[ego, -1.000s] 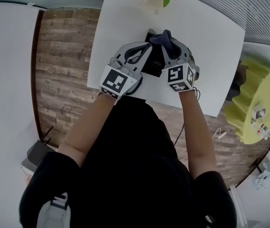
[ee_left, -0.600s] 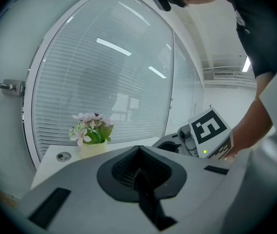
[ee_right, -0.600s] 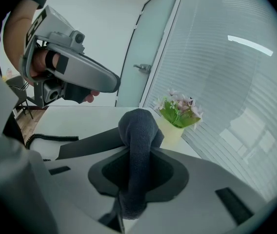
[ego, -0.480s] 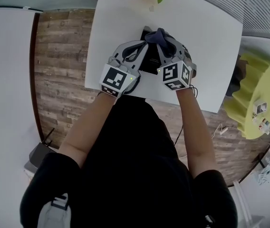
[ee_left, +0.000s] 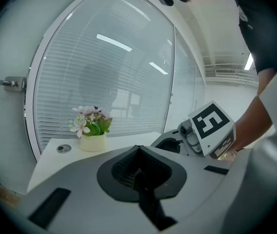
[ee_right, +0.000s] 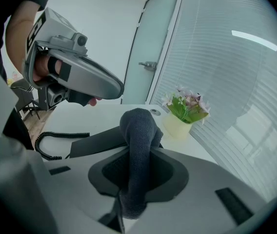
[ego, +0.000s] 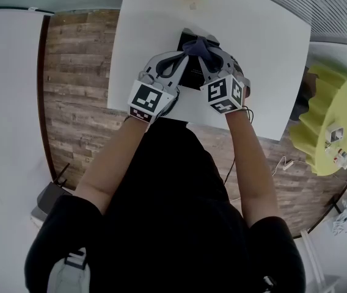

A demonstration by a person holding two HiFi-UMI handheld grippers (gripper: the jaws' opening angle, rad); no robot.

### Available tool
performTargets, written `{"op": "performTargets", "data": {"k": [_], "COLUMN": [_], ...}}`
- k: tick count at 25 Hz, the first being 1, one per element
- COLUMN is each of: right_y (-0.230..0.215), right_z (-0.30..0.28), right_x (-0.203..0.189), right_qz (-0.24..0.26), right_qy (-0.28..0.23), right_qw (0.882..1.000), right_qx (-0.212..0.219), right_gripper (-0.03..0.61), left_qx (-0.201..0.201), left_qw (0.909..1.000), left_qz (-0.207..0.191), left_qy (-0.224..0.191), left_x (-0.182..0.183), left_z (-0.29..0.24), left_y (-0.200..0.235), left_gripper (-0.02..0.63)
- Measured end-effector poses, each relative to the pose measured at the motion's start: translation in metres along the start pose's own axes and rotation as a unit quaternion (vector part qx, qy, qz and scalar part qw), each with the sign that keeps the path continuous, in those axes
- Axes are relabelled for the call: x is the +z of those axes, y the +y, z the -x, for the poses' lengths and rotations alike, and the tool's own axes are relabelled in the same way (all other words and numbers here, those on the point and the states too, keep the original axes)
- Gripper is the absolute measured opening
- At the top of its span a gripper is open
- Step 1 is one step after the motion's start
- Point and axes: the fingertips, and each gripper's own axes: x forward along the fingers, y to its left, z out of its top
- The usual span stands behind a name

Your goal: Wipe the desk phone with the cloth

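Observation:
A black desk phone [ego: 190, 72] lies on the white table [ego: 265, 60], mostly hidden under both grippers. My right gripper [ego: 205, 52] is shut on a dark blue-grey cloth [ee_right: 137, 140], whose bunched end [ego: 201, 45] rests over the phone's far part. In the right gripper view the phone's black body [ee_right: 102, 141] and its coiled cord [ee_right: 55, 149] lie just ahead of the cloth. My left gripper [ego: 183, 58] hovers over the phone's left side, jaws shut with nothing between them. Both tips sit close together.
A pale pot of flowers [ee_left: 93, 130] and a small round disc [ee_left: 64, 148] stand at the table's far edge by the glass wall with blinds. A yellow ribbed object [ego: 329, 127] stands to the right of the table. Wooden floor [ego: 76, 84] lies to its left.
Both grippers have shifted a little to the left and farther along the phone, the right one carrying the cloth over it. Neither grip has changed.

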Motion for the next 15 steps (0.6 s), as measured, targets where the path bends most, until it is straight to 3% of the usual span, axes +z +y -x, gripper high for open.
{"op": "performTargets", "data": {"k": [15], "right_y": [0.032], "right_z": [0.007], "right_x": [-0.017], "right_qz": [-0.012], "right_qy": [0.012], "right_qw": [1.0], "right_qx": [0.024], "right_gripper": [0.089], "left_qx": [0.008], "left_qw": [0.9999], "left_qz": [0.002], "left_qy": [0.007], "left_x": [-0.017], "left_z": [0.015], "left_y": [-0.018], "left_gripper": [0.011]}}
